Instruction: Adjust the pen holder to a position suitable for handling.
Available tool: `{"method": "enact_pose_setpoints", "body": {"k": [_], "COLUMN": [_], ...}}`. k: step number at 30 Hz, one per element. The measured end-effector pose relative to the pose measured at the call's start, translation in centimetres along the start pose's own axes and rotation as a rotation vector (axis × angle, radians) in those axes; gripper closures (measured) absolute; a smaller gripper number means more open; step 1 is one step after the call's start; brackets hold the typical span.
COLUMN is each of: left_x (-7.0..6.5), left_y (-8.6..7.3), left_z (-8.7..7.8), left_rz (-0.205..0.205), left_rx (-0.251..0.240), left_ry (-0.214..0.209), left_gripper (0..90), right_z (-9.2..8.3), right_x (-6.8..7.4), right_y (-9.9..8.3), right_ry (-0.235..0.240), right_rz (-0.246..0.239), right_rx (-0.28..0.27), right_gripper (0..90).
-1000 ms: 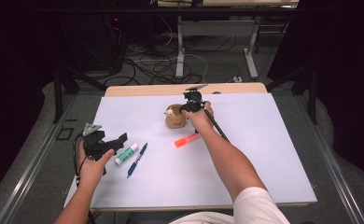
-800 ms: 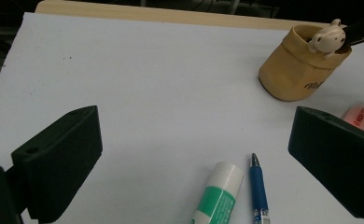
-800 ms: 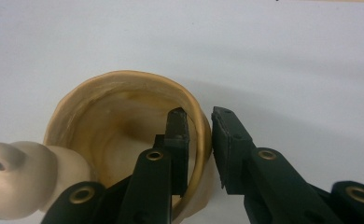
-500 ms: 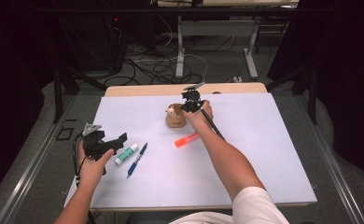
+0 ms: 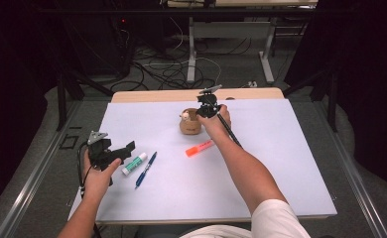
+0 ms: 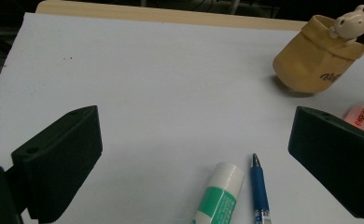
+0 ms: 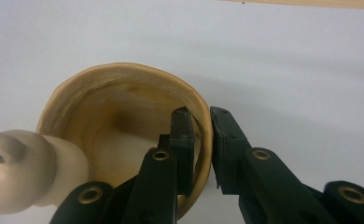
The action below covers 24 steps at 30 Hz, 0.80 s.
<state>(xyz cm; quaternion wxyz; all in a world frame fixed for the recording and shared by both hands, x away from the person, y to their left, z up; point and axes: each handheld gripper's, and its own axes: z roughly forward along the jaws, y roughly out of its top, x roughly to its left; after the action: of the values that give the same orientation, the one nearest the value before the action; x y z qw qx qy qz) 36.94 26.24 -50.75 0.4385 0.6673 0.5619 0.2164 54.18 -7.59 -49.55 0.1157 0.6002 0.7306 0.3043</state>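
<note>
Now the right gripper (image 7: pixel 201 140) pinches the cup (image 7: pixel 101 88) rim near frame middle, while the left gripper (image 6: pixel 194 154) fingers (image 6: pixel 59 163) stay spread.

A lab-like workroom: a white-topped table (image 5: pixel 261 188), tangled floor cables (image 5: pixel 166 69) and dark curtains (image 5: pixel 370 74) around.

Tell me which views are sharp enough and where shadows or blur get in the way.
High view: table evenly lit, surroundings dark. Left gripper view: crisp glue stick and pen. Right gripper view: the close figurine is soft; right gripper pinches the cup wall.
</note>
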Motion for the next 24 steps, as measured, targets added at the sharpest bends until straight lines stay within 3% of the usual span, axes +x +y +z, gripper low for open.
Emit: {"method": "enact_pose_setpoints", "body": {"k": [12, 24], "left_x": [-0.1, -0.2], "left_y": [0.0, 0.0], "left_z": [0.0, 0.1], "left_rz": [0.004, 0.005], "left_rx": [0.001, 0.003], "left_ry": [0.001, 0.003], "left_gripper": [2.9, 2.8], "right_z": [-2.3, -3.7], "right_x": [-1.2, -3.7], "right_y": [0.1, -0.4], "right_ry": [-0.038, -0.085], "right_rz": [0.004, 0.019], "right_rx": [0.013, 0.031], "right_gripper": [79.9, 79.9]}}
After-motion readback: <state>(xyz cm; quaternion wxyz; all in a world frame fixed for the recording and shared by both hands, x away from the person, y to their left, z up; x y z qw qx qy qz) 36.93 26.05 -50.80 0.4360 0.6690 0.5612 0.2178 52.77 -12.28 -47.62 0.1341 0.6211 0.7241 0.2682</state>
